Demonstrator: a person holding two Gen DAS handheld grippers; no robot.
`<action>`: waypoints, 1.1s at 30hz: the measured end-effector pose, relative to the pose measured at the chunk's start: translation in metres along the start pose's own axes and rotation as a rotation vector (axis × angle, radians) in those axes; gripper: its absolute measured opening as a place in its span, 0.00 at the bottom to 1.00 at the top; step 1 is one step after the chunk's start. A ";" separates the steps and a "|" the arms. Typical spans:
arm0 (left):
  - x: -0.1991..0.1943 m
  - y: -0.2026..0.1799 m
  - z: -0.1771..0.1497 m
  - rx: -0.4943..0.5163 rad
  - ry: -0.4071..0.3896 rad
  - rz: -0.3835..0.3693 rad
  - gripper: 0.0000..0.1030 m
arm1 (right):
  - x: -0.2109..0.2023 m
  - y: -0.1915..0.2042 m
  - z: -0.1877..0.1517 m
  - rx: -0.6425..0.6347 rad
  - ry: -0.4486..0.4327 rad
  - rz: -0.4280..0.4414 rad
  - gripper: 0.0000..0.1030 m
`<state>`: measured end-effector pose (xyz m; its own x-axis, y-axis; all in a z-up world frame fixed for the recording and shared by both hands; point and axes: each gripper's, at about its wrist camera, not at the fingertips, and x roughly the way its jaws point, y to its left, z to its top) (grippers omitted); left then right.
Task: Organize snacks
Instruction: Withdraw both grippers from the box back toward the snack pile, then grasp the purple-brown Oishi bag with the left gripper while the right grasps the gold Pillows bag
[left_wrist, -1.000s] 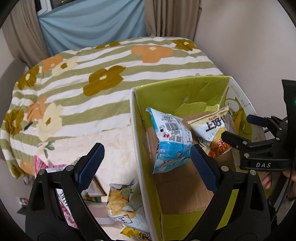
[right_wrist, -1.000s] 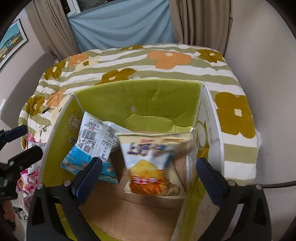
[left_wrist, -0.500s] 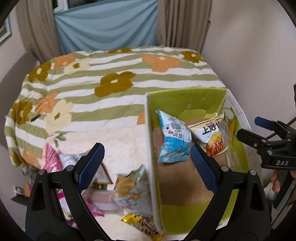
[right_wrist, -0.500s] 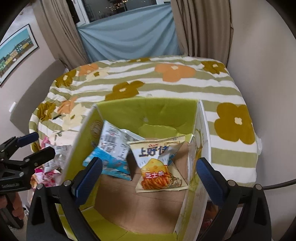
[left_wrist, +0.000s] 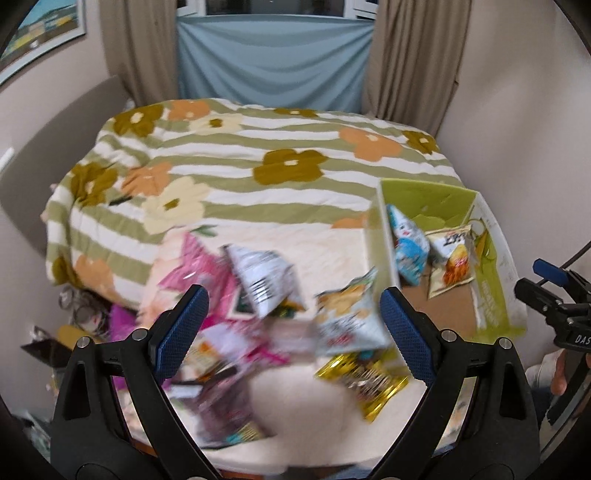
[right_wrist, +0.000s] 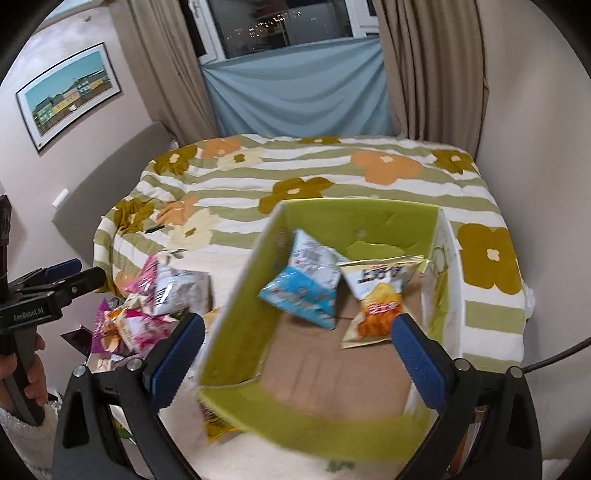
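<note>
You've pulled both claws back from the box (right_wrist: 236, 332). Left claw (left_wrist: 291, 325) and right claw (right_wrist: 297, 354) gape wide, empty. Two bags sit boxed; the snack pile (left_wrist: 258, 295) lies at 12 o'clock of your left claw. Fetch next: drop onto one bag.

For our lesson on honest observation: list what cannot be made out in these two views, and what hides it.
- Loose snack pile, left wrist view: motion blur smears the labels.
- Gold packet, right wrist view: mostly hidden behind the green box.
- Box's near wall, right wrist view: blurred.
- Right tongs, left wrist view: cut off by the frame edge.
</note>
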<state>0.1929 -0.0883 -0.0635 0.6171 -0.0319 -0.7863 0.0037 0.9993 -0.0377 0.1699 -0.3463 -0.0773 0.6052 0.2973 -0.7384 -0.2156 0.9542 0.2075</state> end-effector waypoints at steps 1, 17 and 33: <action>-0.006 0.012 -0.007 -0.009 0.002 0.004 0.90 | -0.003 0.010 -0.005 0.003 -0.005 0.001 0.98; -0.004 0.125 -0.117 -0.162 0.121 -0.026 0.90 | 0.003 0.110 -0.087 -0.001 -0.020 -0.031 0.98; 0.104 0.122 -0.172 -0.186 0.221 -0.057 0.90 | 0.108 0.119 -0.152 -0.113 0.110 -0.115 0.98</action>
<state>0.1219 0.0271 -0.2564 0.4337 -0.1117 -0.8941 -0.1236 0.9755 -0.1818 0.0935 -0.2055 -0.2300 0.5448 0.1748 -0.8202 -0.2383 0.9700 0.0485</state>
